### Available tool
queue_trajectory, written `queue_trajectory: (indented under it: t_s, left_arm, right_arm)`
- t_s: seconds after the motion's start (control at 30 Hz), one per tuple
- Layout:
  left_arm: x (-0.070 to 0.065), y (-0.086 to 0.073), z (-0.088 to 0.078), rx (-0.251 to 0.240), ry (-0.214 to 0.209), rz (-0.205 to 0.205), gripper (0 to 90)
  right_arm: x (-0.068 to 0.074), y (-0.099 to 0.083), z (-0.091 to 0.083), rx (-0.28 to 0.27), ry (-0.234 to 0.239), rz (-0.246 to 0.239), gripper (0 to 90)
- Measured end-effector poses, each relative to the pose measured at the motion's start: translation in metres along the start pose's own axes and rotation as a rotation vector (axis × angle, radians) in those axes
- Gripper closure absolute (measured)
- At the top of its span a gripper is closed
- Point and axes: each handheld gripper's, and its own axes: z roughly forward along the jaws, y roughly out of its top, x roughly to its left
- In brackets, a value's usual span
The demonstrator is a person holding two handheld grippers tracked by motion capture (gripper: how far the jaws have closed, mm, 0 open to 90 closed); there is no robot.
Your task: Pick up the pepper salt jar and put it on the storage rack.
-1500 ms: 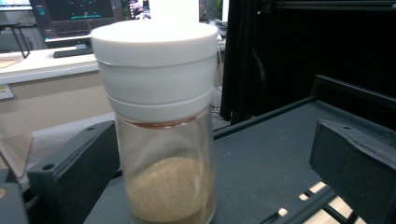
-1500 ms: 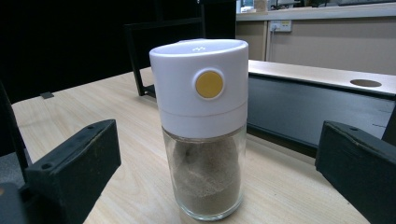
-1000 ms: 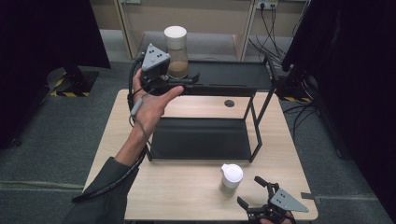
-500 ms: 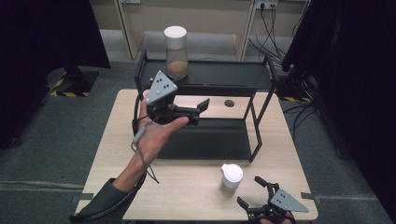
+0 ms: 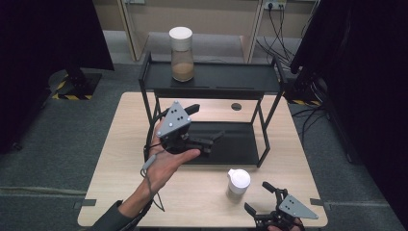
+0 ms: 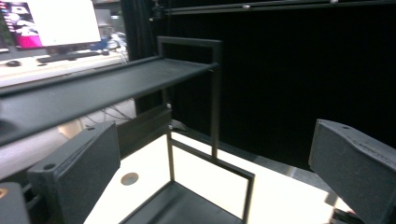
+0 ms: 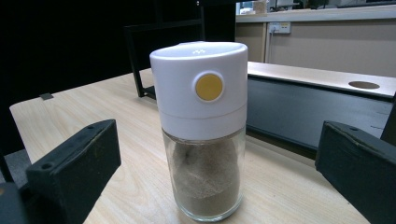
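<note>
A glass jar of brown powder with a white lid (image 5: 182, 52) stands on the top shelf of a black two-tier rack (image 5: 226, 81). My left gripper (image 5: 206, 122), held in a hand, hovers over the left part of the lower shelf (image 5: 240, 147), open and empty, jaws pointing right. A second jar with a white lid (image 5: 238, 184) stands on the table in front of the rack. My right gripper (image 5: 258, 198) sits open just to its front right. In the right gripper view this jar (image 7: 203, 126), with a yellow button on its lid, stands ahead between the spread fingers (image 7: 74, 172).
The wooden table (image 5: 120, 144) bears the rack at its back half. A round cable hole (image 5: 235, 106) lies behind the lower shelf. In the left gripper view the rack's top shelf (image 6: 93, 88) and right post (image 6: 215, 102) stand ahead. Dark curtains and desks surround the table.
My left gripper has come away from the jar on the top shelf, down and towards the near side, to the lower shelf. That jar stays on the shelf. The right gripper has not moved.
</note>
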Motion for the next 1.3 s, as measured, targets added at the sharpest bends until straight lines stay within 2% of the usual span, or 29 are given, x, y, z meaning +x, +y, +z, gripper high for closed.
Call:
queue_trajectory:
  t_s: [0.2,0.3,0.4,0.5,0.67,0.8,1.0,1.17,1.3]
  left_arm:
    - [-0.002,-0.014,-0.004,0.003,-0.031,0.002,1.3]
    - [-0.002,-0.024,-0.006,-0.012,-0.068,-0.032,1.5]
    - [-0.008,-0.031,-0.008,-0.013,-0.075,-0.015,1.5]
    - [-0.01,-0.041,-0.009,-0.017,-0.103,-0.024,1.6]
    - [-0.013,-0.06,-0.013,-0.012,-0.127,-0.042,1.5]
    - [-0.014,-0.076,-0.016,-0.02,-0.137,-0.069,1.6]
    - [-0.017,-0.093,-0.019,-0.028,-0.152,-0.087,1.6]
    - [-0.02,-0.105,-0.02,-0.02,-0.161,-0.094,1.6]
    - [-0.023,-0.116,-0.023,-0.025,-0.15,-0.083,1.6]
  right_arm:
    - [0.0,0.0,0.0,-0.002,-0.002,0.003,0.5]
    - [-0.001,0.0,-0.001,-0.002,-0.003,0.003,0.5]
    - [-0.001,0.0,-0.001,-0.004,-0.005,0.006,0.5]
    - [-0.001,0.0,-0.001,-0.006,-0.005,0.004,0.5]
    - [-0.001,-0.001,-0.001,-0.007,-0.004,0.005,0.5]
    - [-0.001,-0.001,-0.001,-0.01,-0.002,0.004,0.5]
    - [0.0,-0.001,-0.001,-0.011,-0.002,0.0,0.5]
    - [-0.001,-0.001,-0.001,-0.014,-0.003,0.002,0.5]
    - [0.0,-0.001,-0.002,-0.017,-0.003,0.0,0.5]
